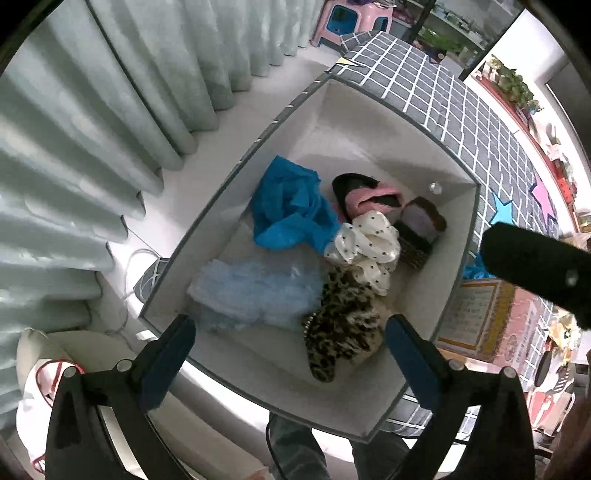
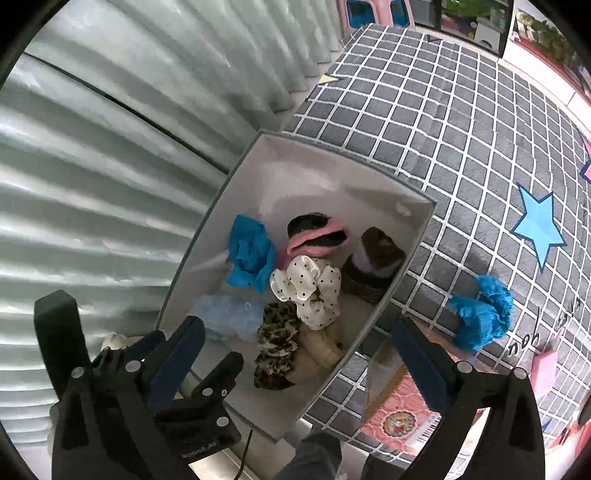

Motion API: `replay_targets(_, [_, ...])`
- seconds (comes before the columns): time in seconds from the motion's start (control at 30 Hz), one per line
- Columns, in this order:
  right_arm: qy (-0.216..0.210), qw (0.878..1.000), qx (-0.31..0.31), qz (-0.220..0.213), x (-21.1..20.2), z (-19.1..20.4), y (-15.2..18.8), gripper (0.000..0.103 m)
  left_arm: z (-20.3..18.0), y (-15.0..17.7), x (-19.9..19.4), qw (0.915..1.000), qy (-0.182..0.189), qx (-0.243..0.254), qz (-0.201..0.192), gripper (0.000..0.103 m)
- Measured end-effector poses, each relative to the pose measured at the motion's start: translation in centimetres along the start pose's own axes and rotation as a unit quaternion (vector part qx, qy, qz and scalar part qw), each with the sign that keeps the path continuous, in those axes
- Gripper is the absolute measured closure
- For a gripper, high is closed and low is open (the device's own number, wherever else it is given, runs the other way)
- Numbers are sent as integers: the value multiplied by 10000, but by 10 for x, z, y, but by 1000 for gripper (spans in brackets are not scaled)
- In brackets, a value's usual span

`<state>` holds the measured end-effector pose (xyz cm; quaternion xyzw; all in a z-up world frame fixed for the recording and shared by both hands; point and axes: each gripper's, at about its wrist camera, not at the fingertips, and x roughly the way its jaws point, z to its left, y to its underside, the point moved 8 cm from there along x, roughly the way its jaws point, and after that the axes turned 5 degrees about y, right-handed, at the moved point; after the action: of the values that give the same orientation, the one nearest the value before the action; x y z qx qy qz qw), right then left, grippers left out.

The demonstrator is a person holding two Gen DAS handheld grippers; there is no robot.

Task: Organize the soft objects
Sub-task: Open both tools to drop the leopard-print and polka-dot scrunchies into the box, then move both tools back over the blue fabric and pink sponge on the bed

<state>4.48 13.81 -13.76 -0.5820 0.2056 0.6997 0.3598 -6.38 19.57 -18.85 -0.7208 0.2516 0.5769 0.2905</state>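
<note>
A white box with a grey rim (image 1: 406, 114) stands on a grid-patterned mat. In it lie a bright blue crumpled cloth (image 1: 291, 206), a pink-and-black piece (image 1: 369, 194), a white polka-dot scrunchie (image 1: 365, 251), a leopard-print scrunchie (image 1: 343, 325), a pale blue fluffy piece (image 1: 251, 291) and a brown-and-purple piece (image 1: 421, 221). My left gripper (image 1: 291, 350) hangs open above the box's near side, holding nothing. My right gripper (image 2: 301, 354) is open and empty above the same box (image 2: 332, 173). A second blue cloth (image 2: 484, 314) lies outside on the mat.
Pale pleated curtains (image 1: 92, 147) hang along the left. The grey grid mat (image 2: 443, 129) with star prints spreads to the right. A printed book (image 2: 399, 417) lies by the box. A white bag (image 1: 40, 384) sits at lower left; a pink stool (image 1: 351, 18) stands far off.
</note>
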Motion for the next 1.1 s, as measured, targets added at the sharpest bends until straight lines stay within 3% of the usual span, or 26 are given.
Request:
replay_targets(0.37, [-194,9974,558,-423,-52,-55,-3,0,-55,-17,-31,9977,218,616,-168,0])
replay_targets(0.67, [-28,9812,1818,-652,-87,-179,21,0,-153,-26,-45,9858,605,1566,34,0])
replay_targets(0.8, [94,9601,2753,-478,-79,-249,53,0,-200,-25,-37,9788,652,1921,289,0])
replay_targets(0.9, [59,9304,3654,-278,-65,-299,87,0,-234,-23,-23,9724,641,2177,541,0])
replay_targets(1.1, [52,8842,4670,-13,-36,-349,132,0,-284,-15,25,9626,381,2421,1153,0])
